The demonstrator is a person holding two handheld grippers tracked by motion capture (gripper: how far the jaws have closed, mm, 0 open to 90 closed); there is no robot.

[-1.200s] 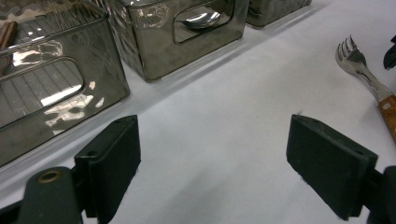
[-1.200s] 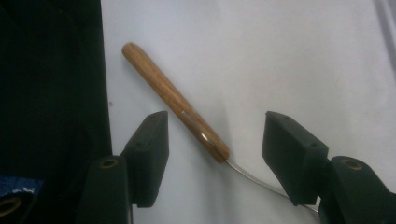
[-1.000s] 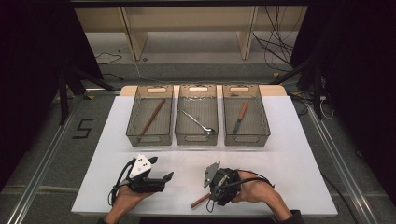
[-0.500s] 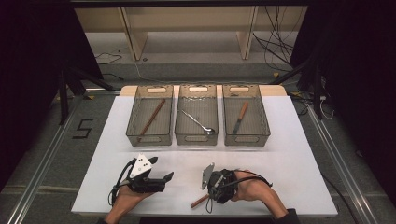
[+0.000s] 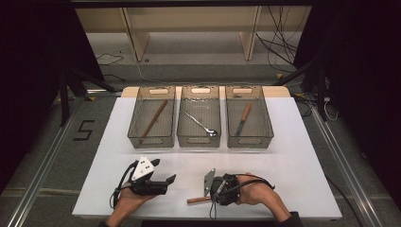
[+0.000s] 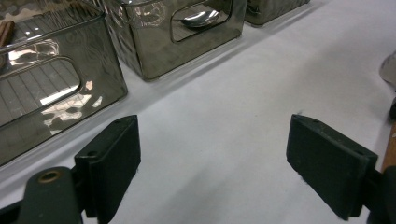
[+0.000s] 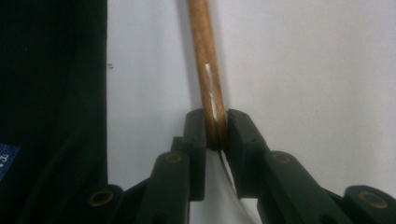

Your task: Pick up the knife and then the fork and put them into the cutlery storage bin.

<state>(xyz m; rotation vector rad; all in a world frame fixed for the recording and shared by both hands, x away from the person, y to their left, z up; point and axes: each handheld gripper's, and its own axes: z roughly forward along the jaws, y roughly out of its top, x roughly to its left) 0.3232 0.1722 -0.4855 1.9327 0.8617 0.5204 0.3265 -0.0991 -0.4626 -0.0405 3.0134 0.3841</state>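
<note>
A knife with a wooden handle point(image 7: 205, 56) lies on the white table point(image 5: 293, 151) near its front edge. My right gripper point(image 7: 216, 126) is shut on that handle where it meets the blade. Its jaws have just been closing with the handle between them, and the pads now press on both sides. From above, the handle point(image 5: 197, 200) sticks out leftward from the right gripper point(image 5: 213, 196). My left gripper point(image 6: 212, 154) hovers open over bare table with nothing between its fingers. In the high view the left gripper point(image 5: 169, 181) sits at the front left, pointing right.
Three smoky clear bins stand in a row at the back. The left bin point(image 5: 150, 140) holds a wooden stick, the middle bin point(image 5: 198, 141) a metal spoon, the right bin point(image 5: 250, 140) a wooden-handled knife. The front table edge runs just below both hands.
The right gripper's jaws have drawn in onto the wooden handle. Both hands and the knife stay where they were.
</note>
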